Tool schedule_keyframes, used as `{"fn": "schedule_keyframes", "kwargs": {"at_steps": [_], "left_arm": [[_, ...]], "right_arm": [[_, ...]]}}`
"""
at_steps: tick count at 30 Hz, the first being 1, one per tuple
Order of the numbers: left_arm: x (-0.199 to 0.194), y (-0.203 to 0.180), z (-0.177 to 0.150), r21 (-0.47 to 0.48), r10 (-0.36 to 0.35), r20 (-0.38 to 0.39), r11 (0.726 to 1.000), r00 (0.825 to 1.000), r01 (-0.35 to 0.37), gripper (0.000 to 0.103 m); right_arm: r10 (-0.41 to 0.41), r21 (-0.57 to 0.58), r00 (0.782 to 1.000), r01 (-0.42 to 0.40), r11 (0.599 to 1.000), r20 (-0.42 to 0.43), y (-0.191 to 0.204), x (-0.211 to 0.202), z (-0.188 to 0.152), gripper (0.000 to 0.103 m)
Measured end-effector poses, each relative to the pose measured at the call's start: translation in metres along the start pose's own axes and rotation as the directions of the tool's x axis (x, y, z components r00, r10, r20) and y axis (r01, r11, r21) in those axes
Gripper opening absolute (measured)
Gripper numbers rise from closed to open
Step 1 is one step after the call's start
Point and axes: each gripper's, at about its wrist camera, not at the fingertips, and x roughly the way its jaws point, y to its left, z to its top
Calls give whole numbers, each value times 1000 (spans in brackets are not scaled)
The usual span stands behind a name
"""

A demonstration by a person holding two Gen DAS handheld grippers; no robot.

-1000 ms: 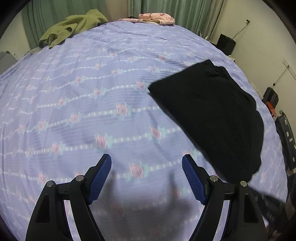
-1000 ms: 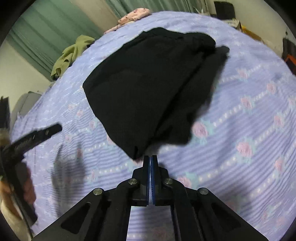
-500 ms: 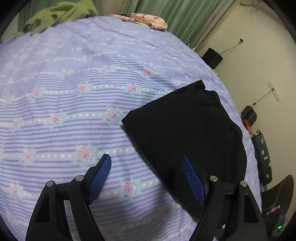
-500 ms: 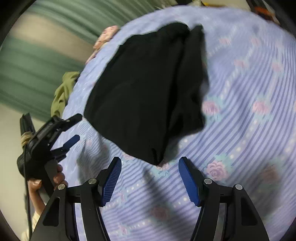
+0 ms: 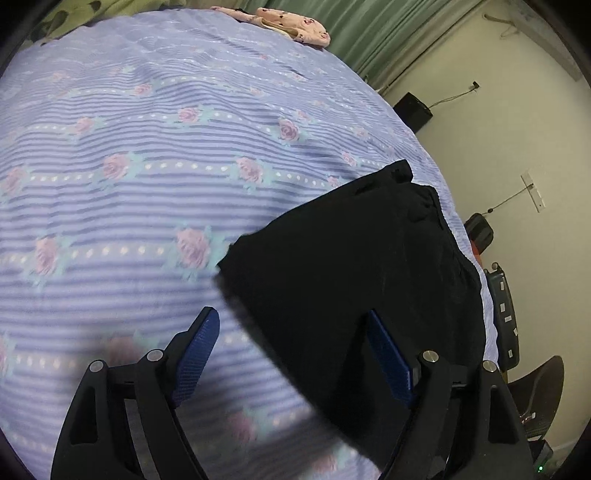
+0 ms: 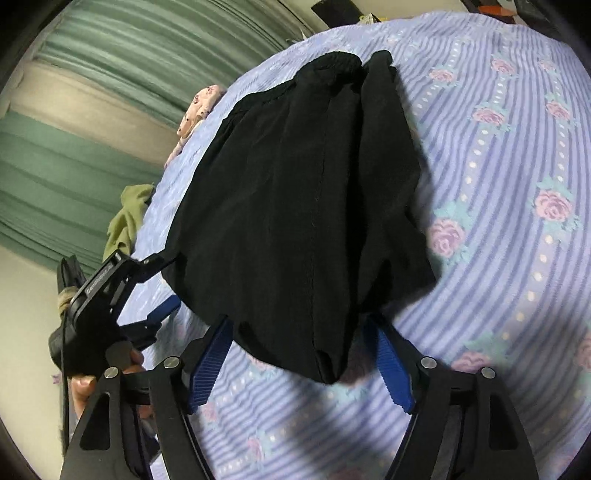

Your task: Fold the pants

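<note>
Left claw (image 5: 291,354), left wrist view: I log its blue pads spread apart at lower centre, clamping nothing; the near edge of the black pants (image 5: 354,273) runs between them. Pants folded, at centre right on the striped bed (image 5: 147,184). Pink garment (image 5: 295,24) at top.

Right claw (image 6: 303,358), right wrist view: I log the jaws opening, the pants' near corner between them, not pressed. Left claw at lower left, a hand (image 6: 85,384) behind. Green garment (image 6: 127,218) at left.
</note>
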Motion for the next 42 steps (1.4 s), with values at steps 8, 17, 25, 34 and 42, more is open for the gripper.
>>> {"fn": "schedule_keyframes", "kwargs": {"at_steps": [8,17,25,34,42], "left_arm": [[14,10,9,-71,-71,48,995,996,75,82],[15,9,11,-192,-140,63,970,988,150,24],[-36,-54,11,-19,23,125,1000,992,-21,15],[-140,-107,-38,132,219,223,959,950,-252,14],[-277,-132,-122,201,298,282,911,912,-360,11]], "right_arm": [[-3,-42,999,5,999,54,7,14,9,78],[-25,-53,1000,25,998,3,12,20,27,52],[22,-115,999,-25,993,-23,20,-19,49,16],[-2,-335,1000,3,942,2,69,-101,50,15],[46,-505,998,-65,861,-50,112,-206,6,15]]}}
